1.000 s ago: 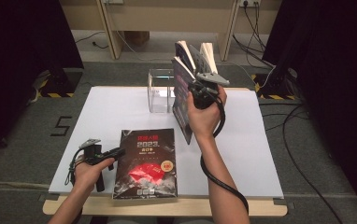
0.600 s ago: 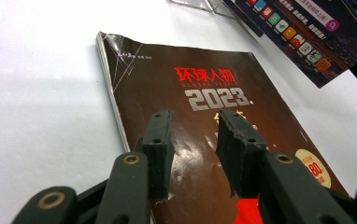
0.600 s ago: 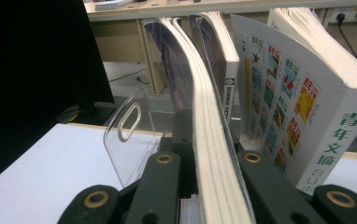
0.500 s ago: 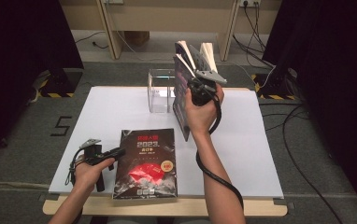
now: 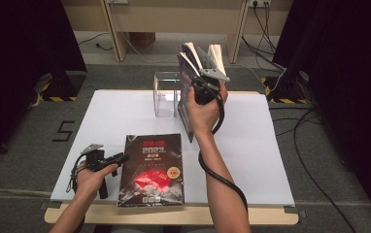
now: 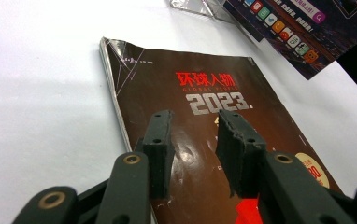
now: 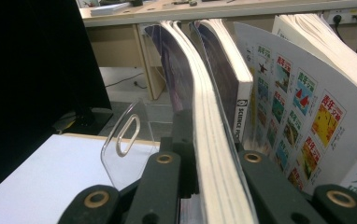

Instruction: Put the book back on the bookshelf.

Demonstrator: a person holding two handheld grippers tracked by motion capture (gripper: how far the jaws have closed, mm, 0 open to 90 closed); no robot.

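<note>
The right tongs (image 5: 200, 80) pinch a bunch of magazines (image 7: 223, 116) tight near their bottom edge. The magazines stand up tall in the air, and their tops fan apart because the grip is only down low. Holding them upright like this looks like a way to slide them down into the clear box (image 5: 166, 92), which sits on the surface just past and to the left of these tongs. The box has see-through walls with a slot for a handle (image 7: 126, 135), so it looks made to keep magazines standing.

The left tongs (image 6: 197, 140) are spread partway with nothing between them. They rest low, with their tips over the near corner of a dark magazine (image 5: 152, 167) that lies flat on the white surface (image 5: 271, 155). This hand seems to be waiting there, maybe to keep that magazine from sliding or to pick it up next. The flat magazine is well apart from the box, close to the person's edge of the surface.
</note>
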